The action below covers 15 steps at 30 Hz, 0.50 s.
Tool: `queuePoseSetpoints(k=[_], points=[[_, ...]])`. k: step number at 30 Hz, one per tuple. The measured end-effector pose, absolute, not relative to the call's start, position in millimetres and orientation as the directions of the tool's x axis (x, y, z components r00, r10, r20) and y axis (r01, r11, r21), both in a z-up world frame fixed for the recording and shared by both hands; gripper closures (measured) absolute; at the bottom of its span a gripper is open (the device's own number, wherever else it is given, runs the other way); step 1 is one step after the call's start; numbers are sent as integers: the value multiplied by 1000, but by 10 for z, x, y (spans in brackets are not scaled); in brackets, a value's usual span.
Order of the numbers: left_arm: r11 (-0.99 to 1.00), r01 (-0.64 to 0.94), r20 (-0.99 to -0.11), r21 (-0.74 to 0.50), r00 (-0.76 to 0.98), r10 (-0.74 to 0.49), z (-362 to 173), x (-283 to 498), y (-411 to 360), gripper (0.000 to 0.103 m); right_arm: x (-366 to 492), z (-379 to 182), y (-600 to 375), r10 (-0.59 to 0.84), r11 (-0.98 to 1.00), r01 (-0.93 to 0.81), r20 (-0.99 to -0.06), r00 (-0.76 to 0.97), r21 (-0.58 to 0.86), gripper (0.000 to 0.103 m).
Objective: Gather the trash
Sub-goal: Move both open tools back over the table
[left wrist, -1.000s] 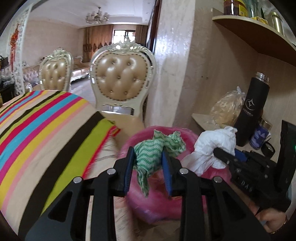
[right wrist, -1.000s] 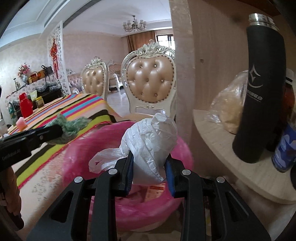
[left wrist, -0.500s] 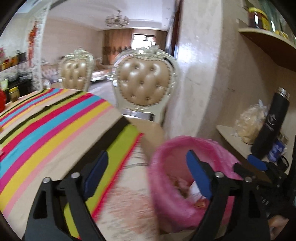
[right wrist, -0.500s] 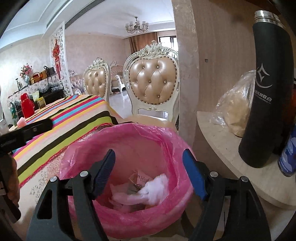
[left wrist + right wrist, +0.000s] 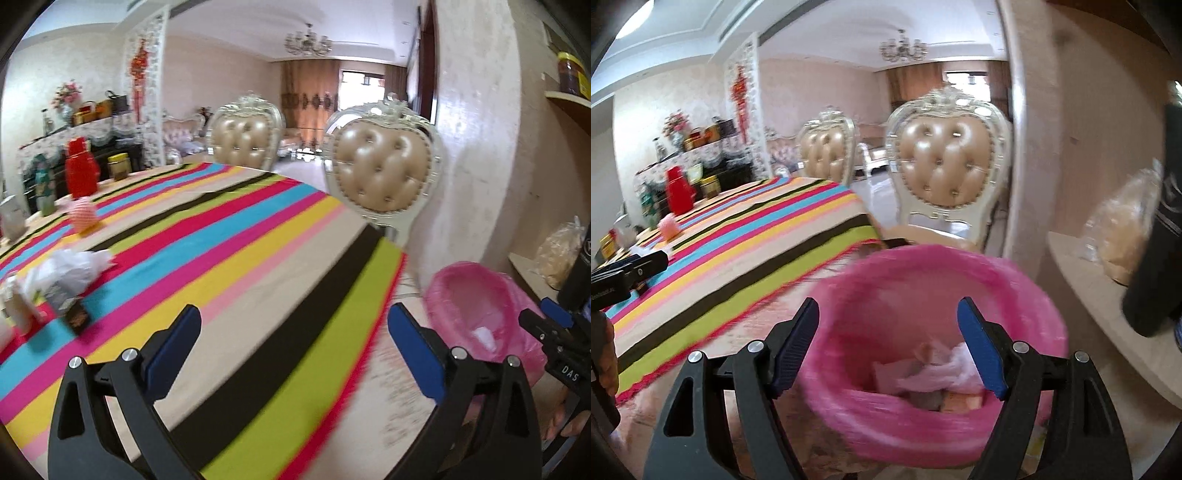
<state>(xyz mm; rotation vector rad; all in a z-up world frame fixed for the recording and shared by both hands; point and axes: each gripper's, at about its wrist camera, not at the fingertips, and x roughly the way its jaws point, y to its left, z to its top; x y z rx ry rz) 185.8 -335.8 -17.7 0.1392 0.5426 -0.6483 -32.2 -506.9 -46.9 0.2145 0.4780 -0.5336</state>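
So, room: dining room, two padded chairs (image 5: 384, 173) upper centre, chandelier above.
Table: striped cloth (image 5: 221, 258) fills the left-wrist view's middle.
Bin: pink-lined bin (image 5: 934, 332) low centre of the right-wrist view, white bag and scraps inside.
Left gripper (image 5: 291, 347): jaws just opened wide, nothing between them.
Right gripper (image 5: 888, 347): also just opened, empty over the bin.
Leftover trash: crumpled white bag (image 5: 70, 269) at left edge on the cloth.
Shelf: black flask (image 5: 1156, 258) far right.

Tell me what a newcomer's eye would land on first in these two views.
First, the bright striped tablecloth sweeping across the table, with crumpled white plastic trash left at its far left side. Next, the pink-lined trash bin off the table's corner, scraps and white plastic at its bottom, with the open right gripper over it. Behind stand two cream tufted chairs.
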Motion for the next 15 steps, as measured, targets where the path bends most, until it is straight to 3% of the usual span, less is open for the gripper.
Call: queuePoseSetpoints(k=[15], points=[[956, 293, -558, -14, 791, -250, -255, 2343, -1419, 5, 904, -290, -3575, -142, 985, 172, -519, 843, 10, 24]])
